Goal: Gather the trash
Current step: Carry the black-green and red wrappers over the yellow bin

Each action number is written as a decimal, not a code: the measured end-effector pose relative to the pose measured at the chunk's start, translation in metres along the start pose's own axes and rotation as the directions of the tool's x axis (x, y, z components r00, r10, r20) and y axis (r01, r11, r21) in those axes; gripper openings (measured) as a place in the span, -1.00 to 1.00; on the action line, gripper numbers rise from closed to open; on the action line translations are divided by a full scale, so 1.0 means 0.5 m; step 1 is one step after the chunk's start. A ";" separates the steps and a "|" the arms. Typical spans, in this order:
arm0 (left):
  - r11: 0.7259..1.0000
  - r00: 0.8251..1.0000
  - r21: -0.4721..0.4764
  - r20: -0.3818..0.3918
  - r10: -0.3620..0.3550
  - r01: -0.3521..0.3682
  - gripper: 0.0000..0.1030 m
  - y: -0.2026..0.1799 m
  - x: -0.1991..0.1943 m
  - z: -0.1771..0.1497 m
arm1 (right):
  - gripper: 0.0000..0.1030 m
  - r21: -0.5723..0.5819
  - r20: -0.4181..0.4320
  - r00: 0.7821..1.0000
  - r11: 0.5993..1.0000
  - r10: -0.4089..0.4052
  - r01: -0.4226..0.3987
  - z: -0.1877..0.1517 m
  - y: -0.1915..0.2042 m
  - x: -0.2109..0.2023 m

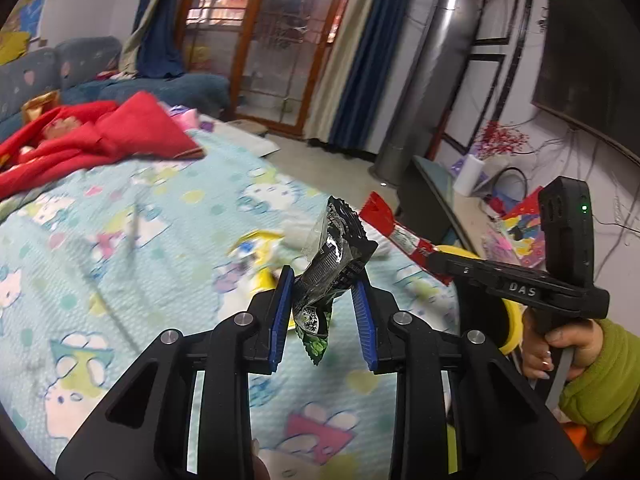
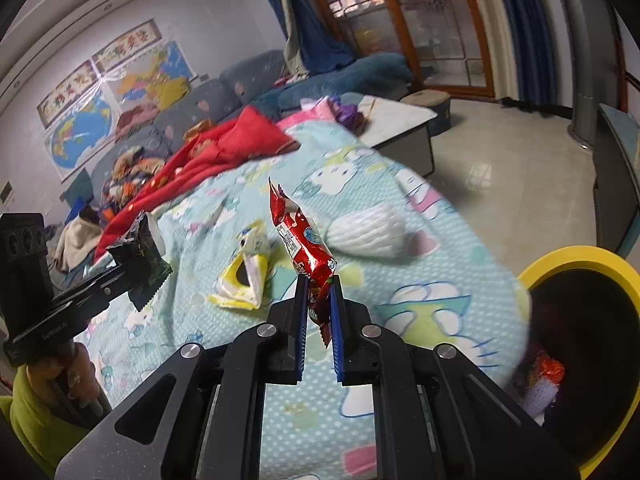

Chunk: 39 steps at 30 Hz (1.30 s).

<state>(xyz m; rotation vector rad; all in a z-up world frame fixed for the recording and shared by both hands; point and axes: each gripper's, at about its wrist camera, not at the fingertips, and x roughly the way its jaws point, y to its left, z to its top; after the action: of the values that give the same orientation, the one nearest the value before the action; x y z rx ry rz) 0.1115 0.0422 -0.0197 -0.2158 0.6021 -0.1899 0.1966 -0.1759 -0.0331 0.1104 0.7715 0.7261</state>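
— Cartoon-cat bedding (image 2: 360,184) in pale blue covers the wide surface under both tools; how many pieces of rubbish do you count?

— Four that show plainly outside the bin. One black-and-green wrapper (image 1: 332,264) is pinched between the fingers of the left gripper (image 1: 322,280), held up off the cloth. One red wrapper (image 2: 302,240) is clamped in the right gripper (image 2: 319,280), its jaws nearly together, also lifted. Two lie on the bedding: a yellow-and-white wrapper (image 2: 244,280) and, just right of it, a white foam sleeve (image 2: 368,232).

— And the bin?

— One yellow-rimmed bin (image 2: 580,260) stands at the bedding's right edge, below and right of the red wrapper. More rubbish sits inside; I cannot count it.

— Any writing?

— "DAS" on the right tool's body in the left view. A QR code on the black-and-green wrapper. The red wrapper's lettering is too small to read. Two maps (image 2: 80,128) hang on the wall, with banners of characters above them that I cannot make out.
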 end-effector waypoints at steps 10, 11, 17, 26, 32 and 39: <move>0.997 0.998 0.048 0.016 -0.061 0.060 -0.56 -0.084 0.025 0.029 | -0.80 0.064 0.073 0.995 0.996 -0.063 0.058 0.006 -0.052 -0.060; 0.996 0.998 0.056 0.015 -0.068 0.067 -0.56 -0.094 0.029 0.029 | -0.80 0.078 0.081 0.994 0.995 -0.071 0.065 0.006 -0.061 -0.068; 0.990 0.994 0.091 0.003 -0.105 0.104 -0.56 -0.144 0.051 0.029 | -0.80 0.121 0.112 0.986 0.987 -0.121 0.107 0.001 -0.096 -0.098; 0.975 0.985 0.139 -0.034 -0.170 0.173 -0.56 -0.216 0.087 0.017 | -0.80 0.218 0.138 0.970 0.962 -0.198 0.166 -0.013 -0.162 -0.134; 0.959 0.974 0.169 -0.054 -0.221 0.227 -0.56 -0.259 0.115 0.006 | -0.80 0.279 0.137 0.956 0.936 -0.260 0.215 -0.027 -0.210 -0.152; 0.943 0.964 0.203 -0.089 -0.251 0.264 -0.56 -0.309 0.148 -0.007 | -0.80 0.332 0.115 0.939 0.904 -0.323 0.270 -0.054 -0.264 -0.170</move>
<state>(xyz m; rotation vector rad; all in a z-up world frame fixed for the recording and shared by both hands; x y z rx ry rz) 0.1516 -0.1241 -0.0230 -0.0798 0.6095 -0.5142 0.2106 -0.3340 -0.0475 0.3296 0.7162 0.2942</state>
